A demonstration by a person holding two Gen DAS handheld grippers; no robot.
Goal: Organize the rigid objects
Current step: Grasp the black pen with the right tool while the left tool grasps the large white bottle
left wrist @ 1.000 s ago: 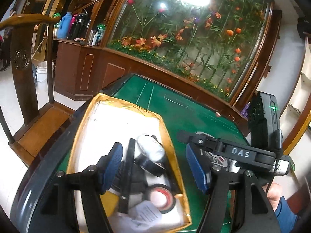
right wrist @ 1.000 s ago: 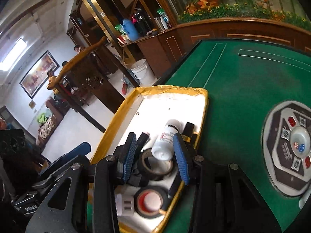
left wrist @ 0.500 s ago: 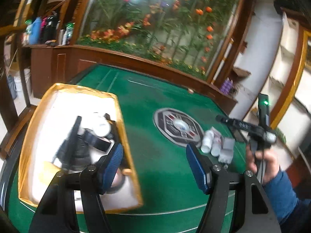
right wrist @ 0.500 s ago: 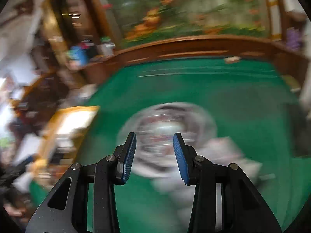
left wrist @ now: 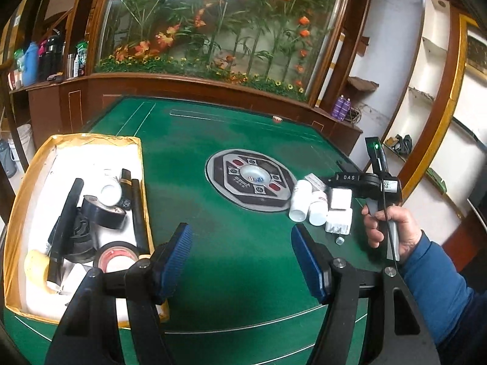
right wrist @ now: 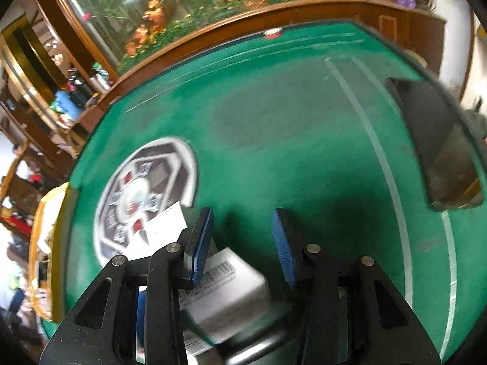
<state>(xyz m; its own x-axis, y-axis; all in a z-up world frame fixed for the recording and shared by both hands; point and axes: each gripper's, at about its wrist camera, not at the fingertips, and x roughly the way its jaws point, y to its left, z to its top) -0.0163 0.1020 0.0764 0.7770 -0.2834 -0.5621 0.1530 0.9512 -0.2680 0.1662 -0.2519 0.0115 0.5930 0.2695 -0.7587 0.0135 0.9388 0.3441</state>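
Off to the right of my left jaws, two white bottles (left wrist: 307,205) and white boxes (left wrist: 339,210) lie clustered on the felt; a barcoded box (right wrist: 223,292) sits under my right jaws.

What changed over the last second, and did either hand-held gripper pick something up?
Both swung away from the yellow-rimmed box: the right hand-held gripper to the white bottles and boxes near the table's edge, the left hand-held gripper to bare felt. Neither took anything; the box contents stayed put.
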